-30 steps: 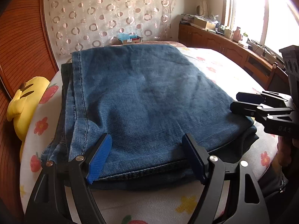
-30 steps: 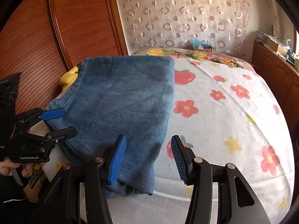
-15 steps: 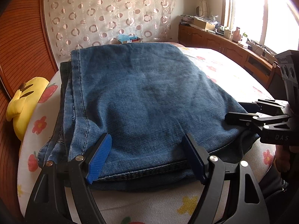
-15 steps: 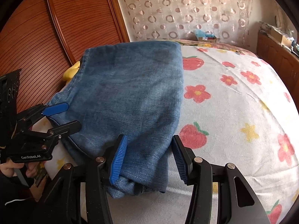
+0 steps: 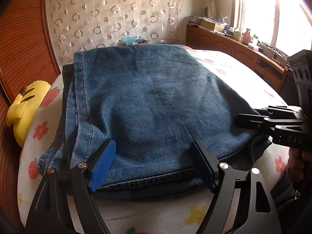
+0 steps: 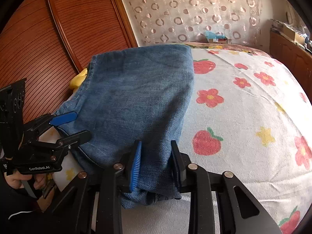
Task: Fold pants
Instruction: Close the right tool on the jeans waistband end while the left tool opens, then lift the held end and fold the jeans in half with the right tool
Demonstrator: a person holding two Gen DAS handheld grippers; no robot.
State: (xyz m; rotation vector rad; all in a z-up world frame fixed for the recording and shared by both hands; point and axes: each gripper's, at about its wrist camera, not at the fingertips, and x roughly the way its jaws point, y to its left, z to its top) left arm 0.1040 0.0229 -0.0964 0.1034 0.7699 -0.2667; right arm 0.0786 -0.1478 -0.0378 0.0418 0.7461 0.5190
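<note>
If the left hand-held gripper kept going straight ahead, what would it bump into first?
Most likely the folded jeans. The left hand-held gripper is open, tilted down, with the jeans' near hem already between its fingers, so it would push into that denim, then the flowered bedsheet underneath.

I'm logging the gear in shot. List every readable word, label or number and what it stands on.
"GenRobot.AI": white print on the left gripper body, seen from the right wrist.
"DAS": part of a word on the right gripper body, seen from the left wrist; the rest is cut off.
Box and bottles on the cabinet: labels too small to read.
Jeans: no text visible.
</note>
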